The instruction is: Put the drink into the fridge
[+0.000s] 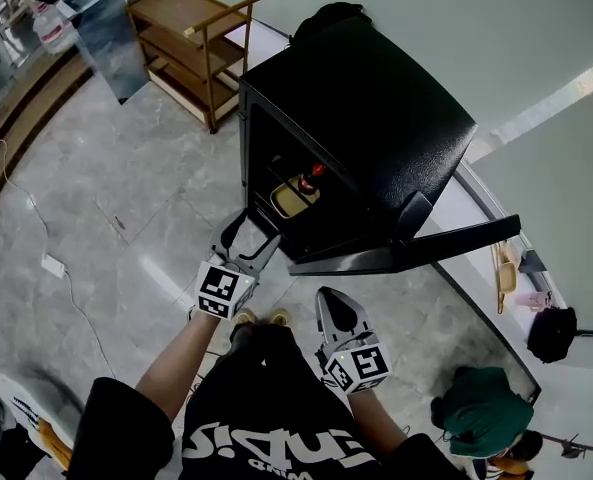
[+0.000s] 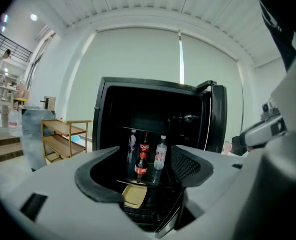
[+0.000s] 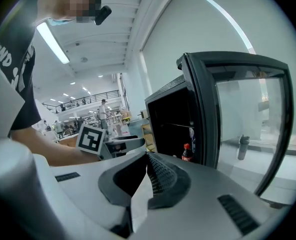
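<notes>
The black fridge (image 1: 376, 118) stands with its glass door (image 1: 416, 248) swung open to the right. On its shelf a cola bottle (image 2: 141, 168) with a red cap stands in front of a second cola, a clear water bottle (image 2: 160, 156) and another bottle. A yellow tray (image 2: 135, 196) lies below them. My left gripper (image 1: 256, 228) hangs just outside the fridge opening, open and empty, pointing in at the bottles. My right gripper (image 1: 326, 294) is lower and further back, shut with nothing in it. The right gripper view shows the cola (image 3: 186, 154) past the door frame (image 3: 202, 119).
A wooden shelf cart (image 1: 191, 43) stands left of the fridge. A white power strip (image 1: 53, 264) and its cable lie on the tiled floor at left. A person in green (image 1: 481, 408) crouches at lower right beside a black bag (image 1: 551, 333).
</notes>
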A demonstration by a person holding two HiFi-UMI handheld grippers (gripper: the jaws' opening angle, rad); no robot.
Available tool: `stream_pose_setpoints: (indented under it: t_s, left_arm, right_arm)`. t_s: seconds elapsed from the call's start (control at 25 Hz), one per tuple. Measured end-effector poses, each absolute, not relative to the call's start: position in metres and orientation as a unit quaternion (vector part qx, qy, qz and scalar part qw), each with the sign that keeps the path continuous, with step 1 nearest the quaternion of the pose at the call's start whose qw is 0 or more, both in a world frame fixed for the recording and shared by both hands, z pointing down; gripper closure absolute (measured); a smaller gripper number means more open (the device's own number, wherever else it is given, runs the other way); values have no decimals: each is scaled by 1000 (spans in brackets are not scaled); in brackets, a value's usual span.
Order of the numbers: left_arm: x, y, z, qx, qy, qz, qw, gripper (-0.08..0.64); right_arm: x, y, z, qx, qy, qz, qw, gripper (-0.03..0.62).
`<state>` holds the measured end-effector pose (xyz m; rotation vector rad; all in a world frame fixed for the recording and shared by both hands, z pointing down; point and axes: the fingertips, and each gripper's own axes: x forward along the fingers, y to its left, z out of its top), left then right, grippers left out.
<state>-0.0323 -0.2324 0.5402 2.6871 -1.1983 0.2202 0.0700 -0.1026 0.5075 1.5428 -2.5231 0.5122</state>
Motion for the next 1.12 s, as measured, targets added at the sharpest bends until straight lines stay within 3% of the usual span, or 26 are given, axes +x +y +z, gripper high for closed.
stream_pose_setpoints:
  t_s: [0.24,0.72,1.12]
  left_arm:
    - [-49,-210,506,904,-410,65,106,272]
    - [-59,-154,450,899,-418,40,124,502]
    - [-69,-115,431,901,-415,39,125,551]
  right_arm:
    - [67,-101,494,504,-847,157,66,569]
    - [71,-97,472,501,-853,134,54,569]
    - [75,-95,453,496,-859,121,52,569]
